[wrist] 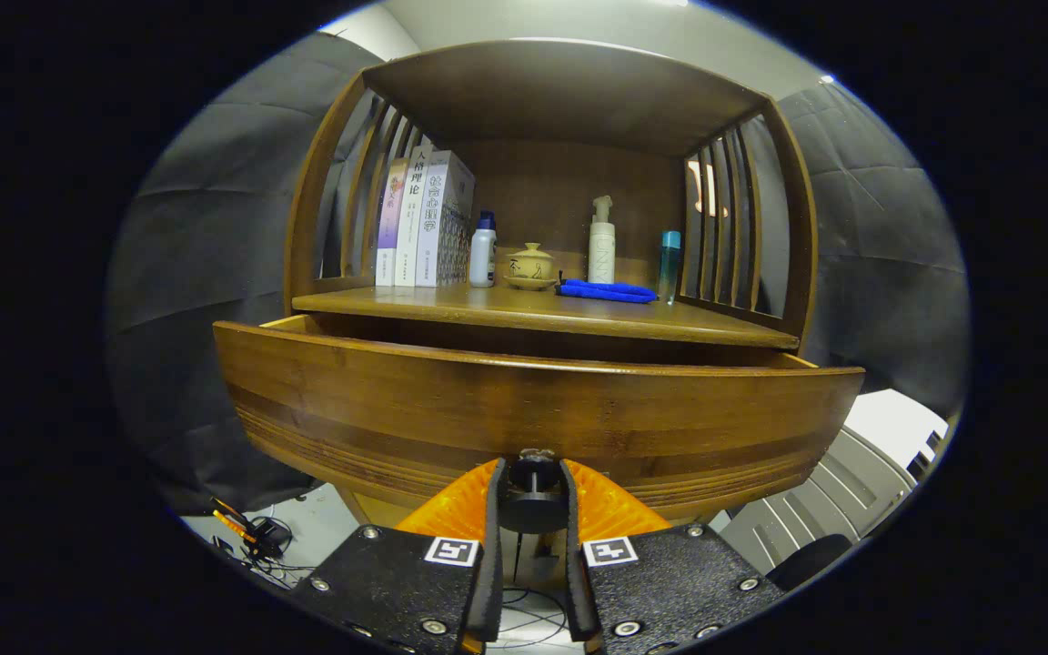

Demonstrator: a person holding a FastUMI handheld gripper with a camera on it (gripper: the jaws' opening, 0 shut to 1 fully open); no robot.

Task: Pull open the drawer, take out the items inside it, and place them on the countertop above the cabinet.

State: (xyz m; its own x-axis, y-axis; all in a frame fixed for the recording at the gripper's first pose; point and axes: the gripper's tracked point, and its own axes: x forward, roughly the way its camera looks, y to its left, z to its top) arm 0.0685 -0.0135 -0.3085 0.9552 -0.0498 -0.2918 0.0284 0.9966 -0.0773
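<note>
I hold the gripper [533, 496] with its jaws pinching the dark knob [533, 509] on the drawer [524, 414] front. The drawer stands partly pulled out beneath the surface [524, 314]; its contents are hidden behind the front panel.

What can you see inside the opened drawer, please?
Nothing yet: the drawer front hides its inside. The gripper is shut on the knob.
</note>
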